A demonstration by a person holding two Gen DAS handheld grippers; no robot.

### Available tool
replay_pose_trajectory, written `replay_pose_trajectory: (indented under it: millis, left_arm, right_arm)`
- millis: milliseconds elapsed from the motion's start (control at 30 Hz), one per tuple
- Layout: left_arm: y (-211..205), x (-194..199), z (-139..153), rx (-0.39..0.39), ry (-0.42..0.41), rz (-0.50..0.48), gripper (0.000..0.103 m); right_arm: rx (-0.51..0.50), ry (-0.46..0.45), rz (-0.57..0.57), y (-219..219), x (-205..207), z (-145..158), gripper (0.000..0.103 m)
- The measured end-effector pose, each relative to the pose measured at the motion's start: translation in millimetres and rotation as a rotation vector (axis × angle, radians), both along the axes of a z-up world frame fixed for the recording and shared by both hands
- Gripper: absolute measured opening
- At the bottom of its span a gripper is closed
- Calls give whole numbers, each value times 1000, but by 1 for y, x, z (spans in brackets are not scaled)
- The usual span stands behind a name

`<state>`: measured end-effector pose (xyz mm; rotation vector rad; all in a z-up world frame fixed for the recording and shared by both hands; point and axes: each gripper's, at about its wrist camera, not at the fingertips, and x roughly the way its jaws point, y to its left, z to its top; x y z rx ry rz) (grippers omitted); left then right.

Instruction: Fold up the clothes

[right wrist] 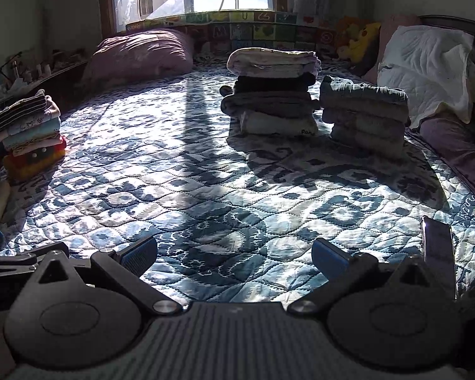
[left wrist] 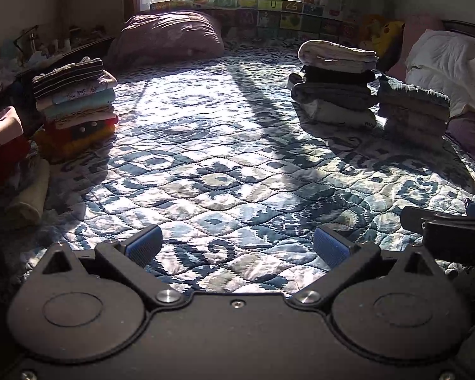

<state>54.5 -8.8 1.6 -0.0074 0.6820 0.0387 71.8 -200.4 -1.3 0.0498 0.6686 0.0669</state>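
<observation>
— As far as I can see from here, most of the folding is done. One colourful pile (left wrist: 76,101) stands at the left of the frame, and two grey piles stand at the upper right: the taller pile (right wrist: 272,91) and a lower pile (right wrist: 364,117) just beside it.

— Is something left to fold?

— Maybe. At the far left edge I see loose red and pink cloth (left wrist: 3,145) and a pale roll (left wrist: 28,196), but I cannot tell if they are folded. The middle of the bed quilt (left wrist: 224,158) has no garment on it.

— And the tongs?

— The left tongs (left wrist: 237,247) are wide open, low over the quilt at the bottom of the frame, and hold nothing. The right tongs (right wrist: 234,253) are the same: wide open, empty, with only quilt between the blue pads (right wrist: 139,255). A dark flat thing (right wrist: 438,250), perhaps a phone, lies at the lower right.

— So the next garment must come from the left side?

— I think so, if those are clothes.
</observation>
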Motion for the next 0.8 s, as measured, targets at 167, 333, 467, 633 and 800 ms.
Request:
replay_pose_trajectory:
  millis: [167,333,467,633,800]
  left_arm:
    - [-10,28,-7,-25,17,-14,102]
    - [-38,60,-3,-32,-69,-89,103]
    - [-69,94,1,-45,-130,-169,103]
    - [-115,159,3,-86,-48,-290,103]
    - [-174,219,4,-126,-61,-397,102]
  right_arm:
    - [11,3,17,-20,32,-9,103]
    - [61,-57,-28,-58,63,-15,103]
    - [101,-122,-107,-99,94,-26,103]
    - [88,-207,-183,-153,134,-48,103]
    - [193,-226,-265,-206,155,-84,103]
